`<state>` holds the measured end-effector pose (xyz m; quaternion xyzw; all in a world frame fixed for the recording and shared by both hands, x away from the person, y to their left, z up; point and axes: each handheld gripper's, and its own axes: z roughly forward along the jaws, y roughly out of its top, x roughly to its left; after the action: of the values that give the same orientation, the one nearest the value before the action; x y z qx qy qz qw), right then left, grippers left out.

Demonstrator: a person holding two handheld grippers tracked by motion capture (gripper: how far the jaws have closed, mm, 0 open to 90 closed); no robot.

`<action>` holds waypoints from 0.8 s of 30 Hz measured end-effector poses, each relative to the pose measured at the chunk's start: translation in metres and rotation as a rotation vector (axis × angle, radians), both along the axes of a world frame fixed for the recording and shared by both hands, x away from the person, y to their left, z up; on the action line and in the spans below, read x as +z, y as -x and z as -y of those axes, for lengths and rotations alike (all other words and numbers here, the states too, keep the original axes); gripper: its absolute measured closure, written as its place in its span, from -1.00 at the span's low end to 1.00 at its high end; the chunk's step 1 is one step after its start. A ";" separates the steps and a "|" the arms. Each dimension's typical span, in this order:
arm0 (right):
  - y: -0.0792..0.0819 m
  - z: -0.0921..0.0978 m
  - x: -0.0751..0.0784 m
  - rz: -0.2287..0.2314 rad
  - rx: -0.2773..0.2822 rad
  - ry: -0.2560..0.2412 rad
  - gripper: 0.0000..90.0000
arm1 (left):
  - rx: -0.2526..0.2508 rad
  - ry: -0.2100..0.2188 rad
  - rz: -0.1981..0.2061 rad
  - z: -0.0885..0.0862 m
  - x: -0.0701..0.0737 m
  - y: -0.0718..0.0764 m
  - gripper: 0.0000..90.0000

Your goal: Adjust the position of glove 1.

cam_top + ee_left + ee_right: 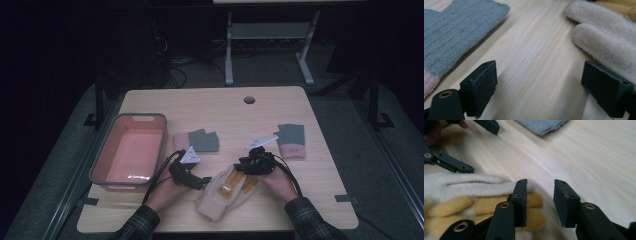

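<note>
A cream glove (215,200) lies at the table's front centre with a mustard-yellow glove (231,181) on top of it. My left gripper (204,180) is low at the cream glove's left edge, open wide over bare wood (539,67); its right jaw sits against the cream glove (604,42). My right gripper (241,169) is open at the yellow glove's fingertips (534,217), its left jaw over them and its right jaw over bare table (540,182). Nothing is clamped in either gripper.
A pink basin (161,131) with a grey rim stands at the left. One grey-and-pink glove (196,141) lies beside the basin, and another grey-and-pink glove (291,140) lies at the right. The table has a cable hole (249,100) at the back.
</note>
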<state>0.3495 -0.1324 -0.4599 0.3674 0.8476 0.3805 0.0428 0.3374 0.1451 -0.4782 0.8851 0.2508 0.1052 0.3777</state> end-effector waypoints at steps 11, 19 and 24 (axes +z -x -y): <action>0.003 -0.009 -0.005 0.038 0.054 0.041 0.93 | 0.003 0.006 0.003 0.000 0.000 0.000 -0.72; 0.016 0.001 0.028 0.143 0.031 -0.022 0.96 | 0.003 0.004 -0.001 0.000 0.000 0.000 -0.72; 0.025 0.007 0.038 0.169 0.033 -0.020 0.96 | 0.003 0.003 -0.001 0.000 0.000 0.000 -0.72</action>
<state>0.3240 -0.1394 -0.4217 0.3205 0.8432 0.4190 0.1041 0.3372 0.1449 -0.4783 0.8841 0.2524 0.1050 0.3789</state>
